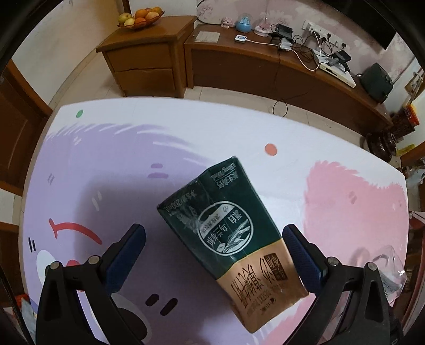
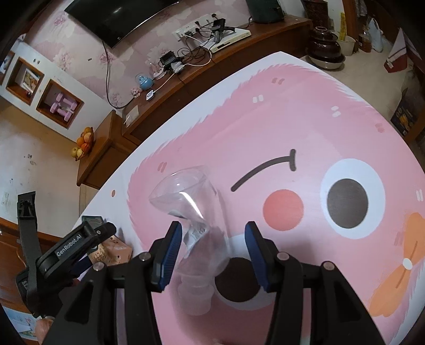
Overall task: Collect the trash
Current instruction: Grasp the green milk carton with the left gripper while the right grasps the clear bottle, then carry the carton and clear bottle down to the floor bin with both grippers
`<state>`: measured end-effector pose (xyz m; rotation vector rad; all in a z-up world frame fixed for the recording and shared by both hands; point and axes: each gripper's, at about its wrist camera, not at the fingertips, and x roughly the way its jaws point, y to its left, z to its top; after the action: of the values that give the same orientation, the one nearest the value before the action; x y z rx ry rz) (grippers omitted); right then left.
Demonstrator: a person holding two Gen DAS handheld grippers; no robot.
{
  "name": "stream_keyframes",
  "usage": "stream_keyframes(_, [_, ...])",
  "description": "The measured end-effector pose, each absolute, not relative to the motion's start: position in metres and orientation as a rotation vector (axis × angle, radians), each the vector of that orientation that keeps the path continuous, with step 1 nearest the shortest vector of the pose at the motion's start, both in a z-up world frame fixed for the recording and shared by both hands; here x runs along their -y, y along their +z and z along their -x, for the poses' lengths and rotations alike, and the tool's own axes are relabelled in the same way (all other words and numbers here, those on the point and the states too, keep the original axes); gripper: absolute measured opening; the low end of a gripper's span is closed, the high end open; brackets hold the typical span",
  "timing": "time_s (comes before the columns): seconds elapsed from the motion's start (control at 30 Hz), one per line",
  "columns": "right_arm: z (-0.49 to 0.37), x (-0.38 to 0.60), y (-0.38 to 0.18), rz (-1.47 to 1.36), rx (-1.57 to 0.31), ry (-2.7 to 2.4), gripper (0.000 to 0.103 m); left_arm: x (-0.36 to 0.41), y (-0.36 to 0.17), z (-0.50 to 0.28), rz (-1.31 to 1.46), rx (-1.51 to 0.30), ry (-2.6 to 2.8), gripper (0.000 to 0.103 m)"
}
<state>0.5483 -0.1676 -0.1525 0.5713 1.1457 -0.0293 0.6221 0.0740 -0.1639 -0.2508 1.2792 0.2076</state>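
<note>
A green and tan drink carton (image 1: 231,236) lies on the cartoon-printed table (image 1: 186,132), between the fingers of my left gripper (image 1: 213,238). The jaws are wide open; the right finger is close to the carton, the left one stands apart. A crushed clear plastic bottle (image 2: 196,217) lies on the pink part of the table (image 2: 292,111), between the fingers of my right gripper (image 2: 212,238), which is open around it. The bottle also shows at the right edge of the left wrist view (image 1: 385,265). The left gripper and the carton (image 2: 117,249) show at the left of the right wrist view.
A wooden TV bench (image 1: 265,66) with cables and small items runs behind the table. A wooden cabinet (image 1: 143,61) carries a fruit bowl (image 1: 140,17). A dark pot (image 2: 326,45) stands on the floor at the far right.
</note>
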Motion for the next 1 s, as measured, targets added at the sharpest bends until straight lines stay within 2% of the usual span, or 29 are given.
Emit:
stream_keyframes(0.17, [-0.549, 0.155, -0.152, -0.53, -1.14, -0.008, 0.045, -0.078, -0.158, -0.612, 0.236, -1.263, 0.2, 0.072])
stream_keyframes(0.23, [-0.547, 0.15, -0.151, -0.513, -1.136, -0.001, 0.043, -0.081, -0.156, -0.609, 0.245, -1.266, 0.193, 0.065])
stream_keyframes(0.27, [-0.545, 0.148, -0.15, -0.509, -1.133, 0.002, 0.041, -0.082, -0.155, -0.608, 0.248, -1.266, 0.183, 0.054])
stream_keyframes(0.3, [-0.545, 0.147, -0.148, -0.512, -1.124, 0.008, 0.033, -0.083, -0.153, -0.607, 0.249, -1.262, 0.173, 0.046])
stream_keyframes(0.33, [-0.544, 0.145, -0.146, -0.512, -1.125, 0.011, 0.033, -0.084, -0.153, -0.606, 0.248, -1.265, 0.166, 0.038])
stream_keyframes(0.57, [-0.536, 0.136, -0.131, -0.502, -1.097, 0.05, 0.032, -0.092, -0.14, -0.594, 0.238, -1.24, 0.132, 0.037])
stream_keyframes(1.0, [-0.497, 0.122, -0.095, -0.53, -1.052, 0.13, 0.032, -0.092, -0.075, -0.533, 0.199, -1.174, 0.067, 0.037])
